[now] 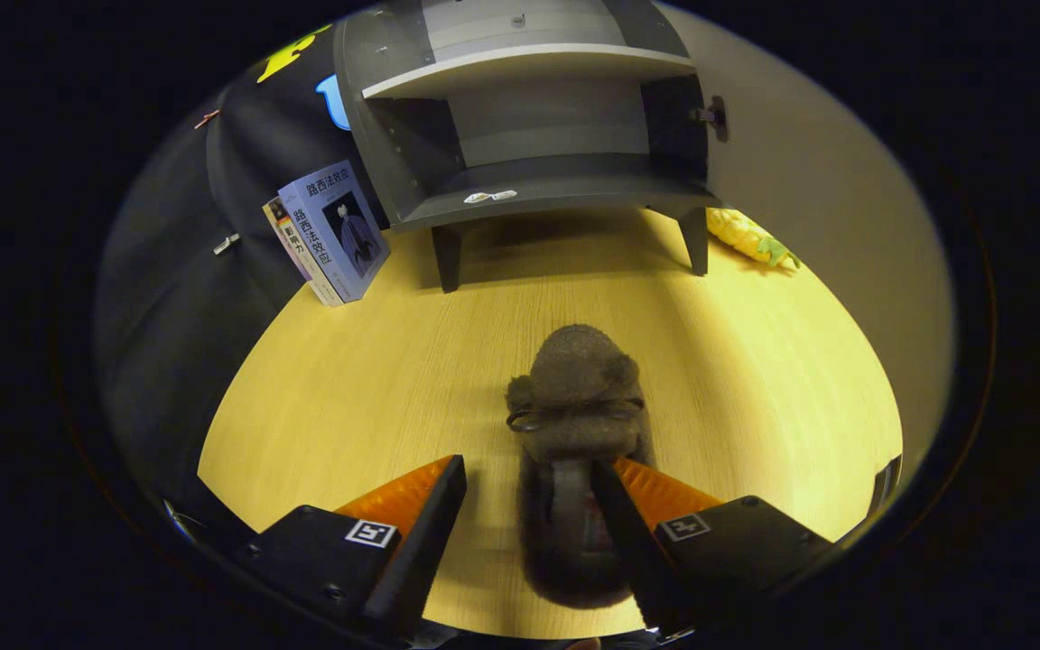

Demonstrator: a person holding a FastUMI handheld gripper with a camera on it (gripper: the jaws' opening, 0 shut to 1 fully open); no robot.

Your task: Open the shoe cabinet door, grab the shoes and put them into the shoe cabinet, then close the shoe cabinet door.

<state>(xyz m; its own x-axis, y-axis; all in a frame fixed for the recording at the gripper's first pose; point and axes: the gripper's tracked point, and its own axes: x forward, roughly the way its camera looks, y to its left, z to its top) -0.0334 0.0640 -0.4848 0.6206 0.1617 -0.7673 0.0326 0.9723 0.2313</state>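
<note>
So in the gripper view there's a fuzzy brown slipper (577,424) lying on the light wood table (376,379), toe pointing away toward the cabinet. It's plush all over, rounded toe, with what looks like little ears and a thin dark bow or glasses-like loop across the top. The gripper (529,492) has its fingers spread wide; the heel end sits between them, closer to the right finger, and I can't tell if that one's touching. Beyond it stands the grey shoe cabinet (529,135), door (809,181) swung open to the right, shelves bare. Two books (330,230) lean beside its left side, and a yellow toy (746,236) lies by its right leg.
</note>
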